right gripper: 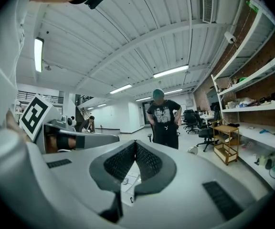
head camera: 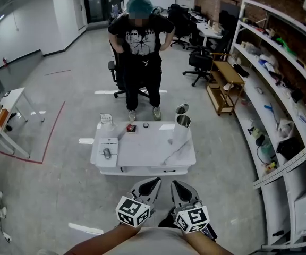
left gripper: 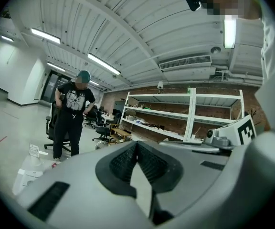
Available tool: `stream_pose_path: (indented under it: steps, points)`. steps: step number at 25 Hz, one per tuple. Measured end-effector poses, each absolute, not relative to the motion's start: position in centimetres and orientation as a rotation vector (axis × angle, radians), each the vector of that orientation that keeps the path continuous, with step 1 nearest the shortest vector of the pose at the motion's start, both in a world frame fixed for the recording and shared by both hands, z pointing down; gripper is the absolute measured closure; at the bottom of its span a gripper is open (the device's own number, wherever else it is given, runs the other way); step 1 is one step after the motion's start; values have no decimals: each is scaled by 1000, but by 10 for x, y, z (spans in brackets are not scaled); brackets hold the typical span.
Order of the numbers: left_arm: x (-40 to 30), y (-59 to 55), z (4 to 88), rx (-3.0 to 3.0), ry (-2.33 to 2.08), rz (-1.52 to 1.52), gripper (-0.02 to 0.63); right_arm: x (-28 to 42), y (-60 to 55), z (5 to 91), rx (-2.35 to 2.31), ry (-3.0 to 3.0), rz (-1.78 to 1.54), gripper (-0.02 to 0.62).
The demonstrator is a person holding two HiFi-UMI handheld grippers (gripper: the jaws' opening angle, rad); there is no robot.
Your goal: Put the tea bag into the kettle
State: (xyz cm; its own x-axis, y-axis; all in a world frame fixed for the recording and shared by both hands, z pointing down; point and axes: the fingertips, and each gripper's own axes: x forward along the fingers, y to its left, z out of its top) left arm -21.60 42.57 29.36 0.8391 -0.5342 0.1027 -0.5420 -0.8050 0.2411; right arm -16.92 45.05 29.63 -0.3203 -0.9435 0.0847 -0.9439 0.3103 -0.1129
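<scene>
A steel kettle (head camera: 183, 122) stands on the right rear of a low white table (head camera: 142, 161), with its lid (head camera: 181, 109) tipped up open. A small dark-red packet (head camera: 131, 127) lies near the table's back edge; I cannot tell whether it is the tea bag. My left gripper (head camera: 154, 182) and right gripper (head camera: 175, 185) are held side by side close to my body, well short of the table. Both are shut with nothing between the pads. In the left gripper view the left gripper (left gripper: 136, 145) points past the table (left gripper: 27, 173). The right gripper (right gripper: 135, 145) has the table below its tips.
A person (head camera: 140, 47) stands just behind the table. On the table lie a small card (head camera: 106, 119), a round black item (head camera: 145, 125) and a paper sheet with a grey object (head camera: 107, 153). Long shelves (head camera: 280, 94) line the right; a white desk (head camera: 7, 116) stands left.
</scene>
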Motion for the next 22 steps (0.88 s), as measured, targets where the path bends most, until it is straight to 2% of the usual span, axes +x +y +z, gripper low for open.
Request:
stream_pose_path:
  steps: [13,22]
  points:
    - [-72,331,303,2719,-860,82,597,-23,353,308,1780,-2577,327,592]
    - [-37,274,310,2677,-892,84,597,28,314,322,1801,-2555,386,592]
